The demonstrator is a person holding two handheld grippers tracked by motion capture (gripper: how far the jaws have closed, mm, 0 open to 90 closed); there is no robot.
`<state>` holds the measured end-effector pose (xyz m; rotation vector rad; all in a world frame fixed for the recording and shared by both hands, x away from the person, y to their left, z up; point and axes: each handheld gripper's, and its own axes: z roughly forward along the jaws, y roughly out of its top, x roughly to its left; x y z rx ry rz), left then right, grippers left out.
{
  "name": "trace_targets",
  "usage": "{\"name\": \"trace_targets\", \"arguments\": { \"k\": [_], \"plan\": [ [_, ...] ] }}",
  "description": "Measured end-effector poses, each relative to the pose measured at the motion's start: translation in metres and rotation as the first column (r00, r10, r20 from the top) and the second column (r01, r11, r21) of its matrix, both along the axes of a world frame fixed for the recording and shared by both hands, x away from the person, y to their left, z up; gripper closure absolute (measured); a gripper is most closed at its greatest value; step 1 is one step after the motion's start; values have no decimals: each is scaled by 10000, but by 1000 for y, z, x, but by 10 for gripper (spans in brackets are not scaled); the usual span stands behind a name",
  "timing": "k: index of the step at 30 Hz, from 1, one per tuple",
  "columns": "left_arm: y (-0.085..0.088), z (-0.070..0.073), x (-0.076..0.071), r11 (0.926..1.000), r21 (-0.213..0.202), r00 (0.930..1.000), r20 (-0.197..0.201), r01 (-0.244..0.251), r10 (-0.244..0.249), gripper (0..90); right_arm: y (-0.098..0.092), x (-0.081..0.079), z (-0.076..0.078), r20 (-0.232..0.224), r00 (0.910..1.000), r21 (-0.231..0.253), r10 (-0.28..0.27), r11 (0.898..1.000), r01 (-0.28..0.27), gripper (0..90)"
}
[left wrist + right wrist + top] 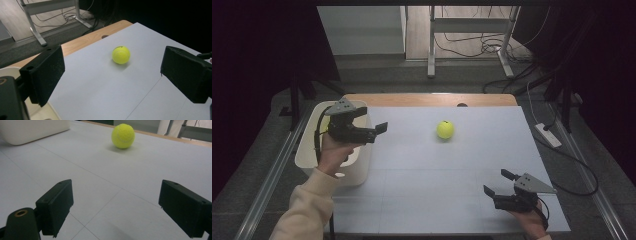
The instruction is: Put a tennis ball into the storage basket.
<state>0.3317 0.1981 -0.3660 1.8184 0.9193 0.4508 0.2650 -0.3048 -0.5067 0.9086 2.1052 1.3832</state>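
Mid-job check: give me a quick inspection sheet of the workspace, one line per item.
Surface: pale grey table top, bare wooden strip at its far edge.
Job's things: yellow tennis ball lying alone on the far middle; white bin at the left edge.
Clutter: nothing seen.
Grippers: left gripper above the bin's edge, open, empty, aimed at the ball; right gripper near the front right corner, open, empty.
Cables: loose cables on the floor behind; power strip at the right.
Surroundings: metal desk frame beyond, dark curtains at both sides.

The left hand and left gripper [371, 128] hid part of the white bin [309, 145]; the picture's bottom edge cut off the right hand [532, 225].
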Motion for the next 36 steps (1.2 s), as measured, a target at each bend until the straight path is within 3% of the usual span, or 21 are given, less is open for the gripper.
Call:
{"name": "trace_targets", "arguments": {
  "k": [36],
  "plan": [
    [-43,-8,16,9980,257,9981,-266,570,-563,59,1,3,0,0,10000,111,-10,9999,10,126]
  ]
}}
